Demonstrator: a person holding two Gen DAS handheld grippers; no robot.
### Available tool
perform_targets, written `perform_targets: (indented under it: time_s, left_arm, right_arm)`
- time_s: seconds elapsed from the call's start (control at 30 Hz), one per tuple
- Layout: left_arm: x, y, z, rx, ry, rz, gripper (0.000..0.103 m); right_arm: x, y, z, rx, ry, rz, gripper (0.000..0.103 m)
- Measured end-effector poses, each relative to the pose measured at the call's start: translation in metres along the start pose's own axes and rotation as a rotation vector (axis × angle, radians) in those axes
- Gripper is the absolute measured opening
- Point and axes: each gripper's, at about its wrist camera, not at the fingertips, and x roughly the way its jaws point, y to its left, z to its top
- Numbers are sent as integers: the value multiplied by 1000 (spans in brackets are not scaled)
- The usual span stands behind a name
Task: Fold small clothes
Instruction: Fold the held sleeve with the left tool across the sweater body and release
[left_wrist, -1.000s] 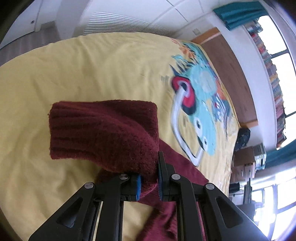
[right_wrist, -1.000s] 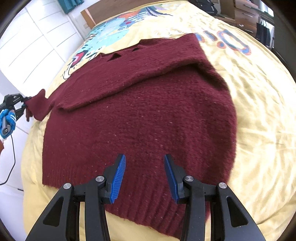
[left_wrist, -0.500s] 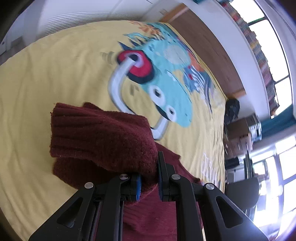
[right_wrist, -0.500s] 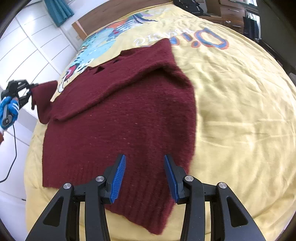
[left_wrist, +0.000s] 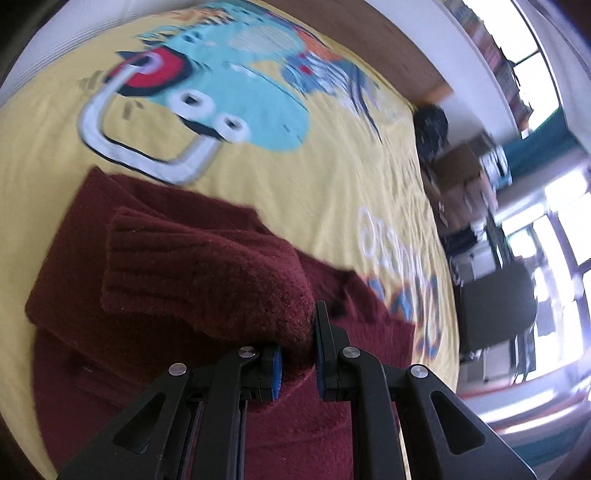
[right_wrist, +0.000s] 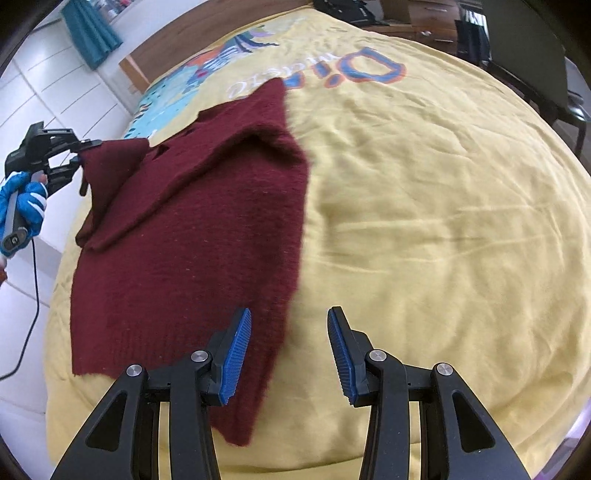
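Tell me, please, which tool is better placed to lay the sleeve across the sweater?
Left. The left tool is shut on the sleeve cuff, lifted above the sweater. The right tool is open, holding nothing, near the hem.

A dark red knitted sweater (right_wrist: 192, 236) is spread on a yellow printed bedspread (right_wrist: 424, 221), toward its left side. 1 ribbed sleeve cuff (left_wrist: 192, 273) is held above the sweater's body between the fingers of the left black two-finger gripper (left_wrist: 297, 354), at the sweater's far left edge. The right black two-finger gripper (right_wrist: 289, 354) is positioned over the sweater's near right hem. A wooden headboard (right_wrist: 207, 37) is placed behind the bedspread.
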Motion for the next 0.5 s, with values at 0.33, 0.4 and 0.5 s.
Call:
perform_targets:
  time_s: [0.33, 0.4, 0.5]
  left_arm:
    - [65, -27, -70, 221, 131, 165, 11]
    - [71, -26, -84, 259, 146, 188, 11]
    - [77, -30, -99, 292, 155, 198, 11]
  right_arm:
    - [3, -13, -5, 24, 17, 2, 44]
    - [5, -11, -4, 22, 20, 2, 44]
    - [9, -8, -2, 21, 22, 4, 44]
